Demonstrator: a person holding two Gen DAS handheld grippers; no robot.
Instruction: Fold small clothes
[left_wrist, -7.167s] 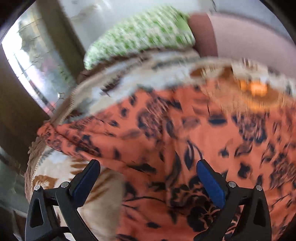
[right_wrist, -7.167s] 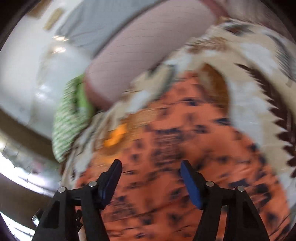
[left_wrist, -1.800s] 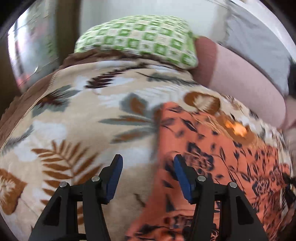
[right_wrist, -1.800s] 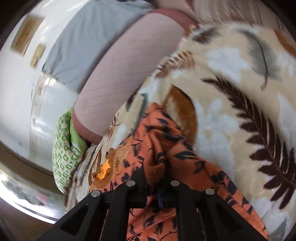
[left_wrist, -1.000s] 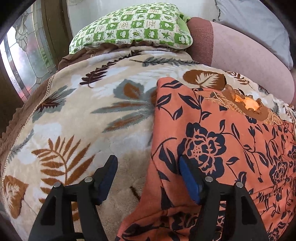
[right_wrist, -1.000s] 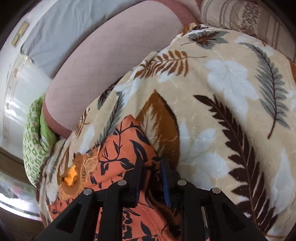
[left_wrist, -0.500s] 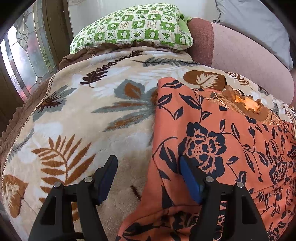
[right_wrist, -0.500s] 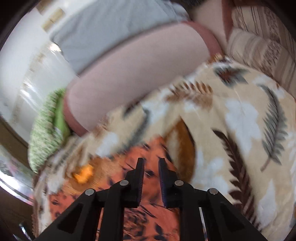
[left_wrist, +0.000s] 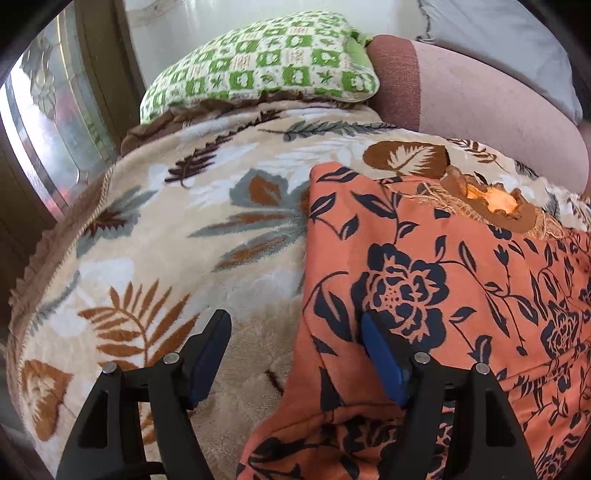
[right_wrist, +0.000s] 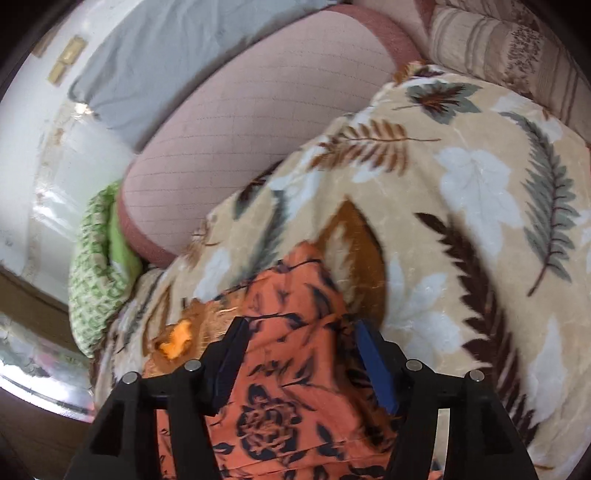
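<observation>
Left hand-held gripper: jaws opening, standing wide over the edge of the orange flowered garment, pads clear of it. Right hand-held gripper: jaws opening, garment corner below them, not pinched. Garment lies spread on the leaf-print blanket. Beyond the blanket: green checked pillow, pink bolster

A leaf-print blanket covers the bed, with a green checked pillow beside a pink bolster.
</observation>
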